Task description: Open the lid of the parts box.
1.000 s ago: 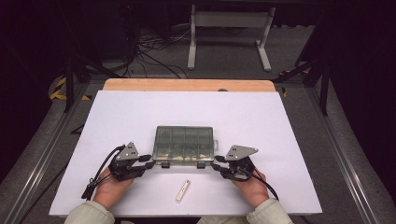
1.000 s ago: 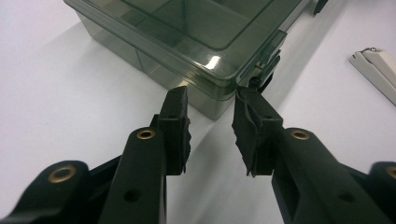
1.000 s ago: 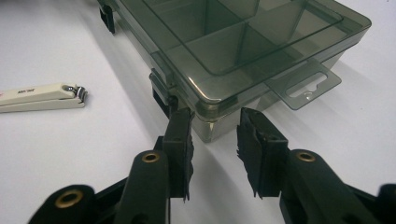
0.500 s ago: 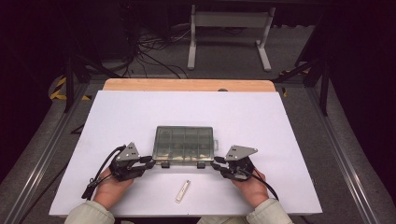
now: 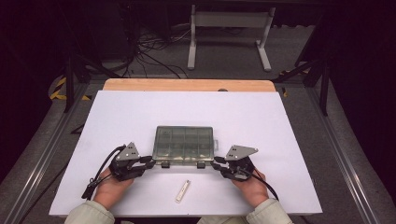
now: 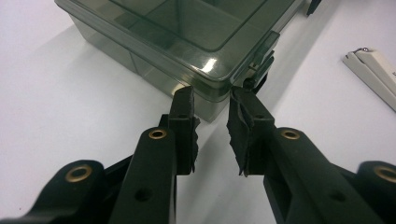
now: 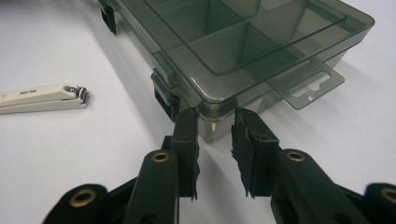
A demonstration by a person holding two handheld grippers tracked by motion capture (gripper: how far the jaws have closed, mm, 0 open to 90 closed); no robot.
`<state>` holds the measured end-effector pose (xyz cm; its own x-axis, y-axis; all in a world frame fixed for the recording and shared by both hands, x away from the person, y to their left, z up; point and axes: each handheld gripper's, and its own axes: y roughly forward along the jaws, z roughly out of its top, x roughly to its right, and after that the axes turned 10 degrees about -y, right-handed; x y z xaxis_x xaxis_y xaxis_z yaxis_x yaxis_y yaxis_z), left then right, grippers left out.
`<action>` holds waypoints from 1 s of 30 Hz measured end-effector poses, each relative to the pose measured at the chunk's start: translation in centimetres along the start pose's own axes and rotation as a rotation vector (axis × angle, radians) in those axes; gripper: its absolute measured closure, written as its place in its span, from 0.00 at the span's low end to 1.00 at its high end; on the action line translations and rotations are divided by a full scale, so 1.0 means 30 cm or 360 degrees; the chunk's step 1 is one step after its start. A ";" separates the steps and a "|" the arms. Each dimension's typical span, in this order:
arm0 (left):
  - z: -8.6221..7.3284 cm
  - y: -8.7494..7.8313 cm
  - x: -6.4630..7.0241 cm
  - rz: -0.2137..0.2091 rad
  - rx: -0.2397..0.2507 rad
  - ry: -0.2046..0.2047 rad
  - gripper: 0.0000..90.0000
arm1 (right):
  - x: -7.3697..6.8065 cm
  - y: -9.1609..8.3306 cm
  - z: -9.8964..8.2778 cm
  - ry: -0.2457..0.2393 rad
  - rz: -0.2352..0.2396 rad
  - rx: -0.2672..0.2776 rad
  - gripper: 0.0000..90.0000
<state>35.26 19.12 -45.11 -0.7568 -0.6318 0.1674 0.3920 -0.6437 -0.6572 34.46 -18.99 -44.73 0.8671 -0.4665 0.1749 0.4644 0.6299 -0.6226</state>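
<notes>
A smoky clear compartment box (image 5: 184, 142) lies with its lid down on the white table. My left gripper (image 5: 150, 161) sits at its near left corner, and in the left gripper view its tips (image 6: 211, 95) pinch that corner of the box (image 6: 187, 28) beside a latch. My right gripper (image 5: 215, 164) is at the near right corner. Its jaws have just been closing, and its tips (image 7: 215, 114) now press on that corner of the box (image 7: 243, 42), next to the hang tab (image 7: 306, 88).
A white nail clipper (image 5: 183, 191) lies on the table in front of the box, between my hands; it also appears as the clipper (image 6: 373, 70) and the clipper (image 7: 42, 99). The white tabletop (image 5: 140, 112) stretches wide behind the box. Cables and a stand are on the floor beyond.
</notes>
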 end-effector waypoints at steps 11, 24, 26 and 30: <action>0.003 -0.016 0.001 -0.0010 0.0031 0.0011 0.87 | 0.001 -0.019 0.003 -0.0011 0.0006 0.0058 0.93; 0.015 -0.045 -0.007 -0.0040 0.0248 -0.0066 1.00 | 0.002 -0.051 0.020 -0.0010 -0.0032 0.0229 0.98; 0.015 -0.047 -0.007 -0.0045 0.0266 -0.0063 1.00 | 0.001 -0.051 0.022 -0.0010 -0.0040 0.0249 0.98; 0.015 -0.048 -0.012 -0.0062 0.0333 -0.0093 1.00 | -0.003 -0.045 0.025 0.0004 -0.0062 0.0278 0.98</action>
<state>35.19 20.07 -43.90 -0.7445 -0.6245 0.2359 0.4675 -0.7400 -0.4835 33.88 -19.34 -43.34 0.8475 -0.4940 0.1941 0.5220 0.7096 -0.4732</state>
